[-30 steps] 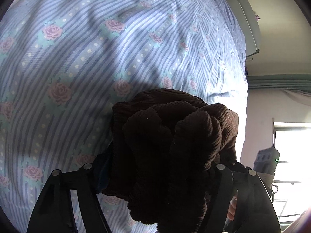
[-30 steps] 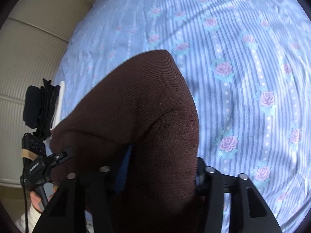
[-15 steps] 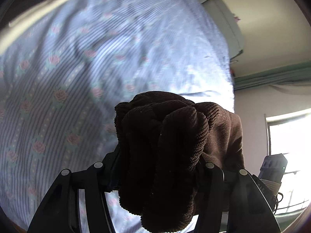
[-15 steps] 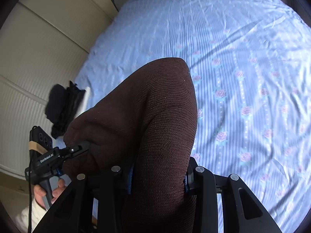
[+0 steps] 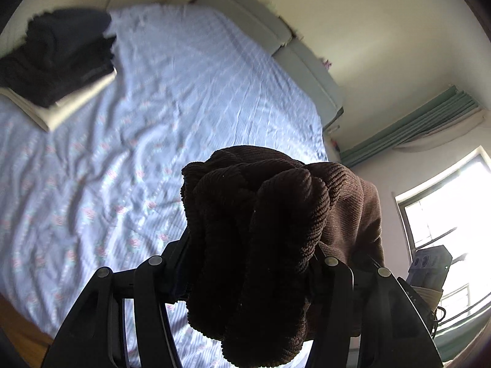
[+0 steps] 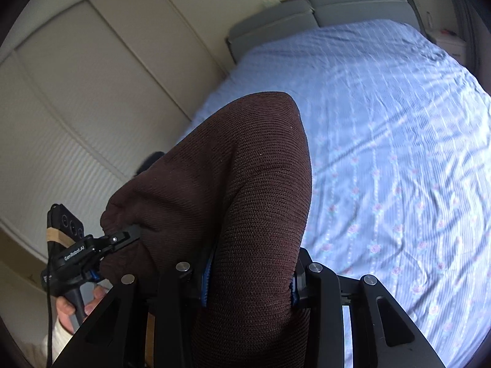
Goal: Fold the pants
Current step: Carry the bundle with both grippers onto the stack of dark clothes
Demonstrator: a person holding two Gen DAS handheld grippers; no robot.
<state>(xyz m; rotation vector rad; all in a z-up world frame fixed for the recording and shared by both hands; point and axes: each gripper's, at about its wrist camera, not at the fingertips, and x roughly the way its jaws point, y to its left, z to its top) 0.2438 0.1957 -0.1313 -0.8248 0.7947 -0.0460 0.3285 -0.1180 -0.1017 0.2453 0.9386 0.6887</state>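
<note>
Both grippers pinching dark brown ribbed knit pants (image 5: 270, 230): left gripper (image 5: 248, 273) gripping bunched folds, right gripper (image 6: 248, 273) clamping smooth fold. Blue rose-striped bedsheet (image 6: 383, 153) lying beyond; black folded clothes (image 5: 58, 58) sitting at 10 o'clock.

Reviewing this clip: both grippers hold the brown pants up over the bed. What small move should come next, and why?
Probably lower the pants onto the bedsheet and spread them. The left gripper holds bunched folds, the right gripper a smoother part, and the fabric hangs unspread.
</note>
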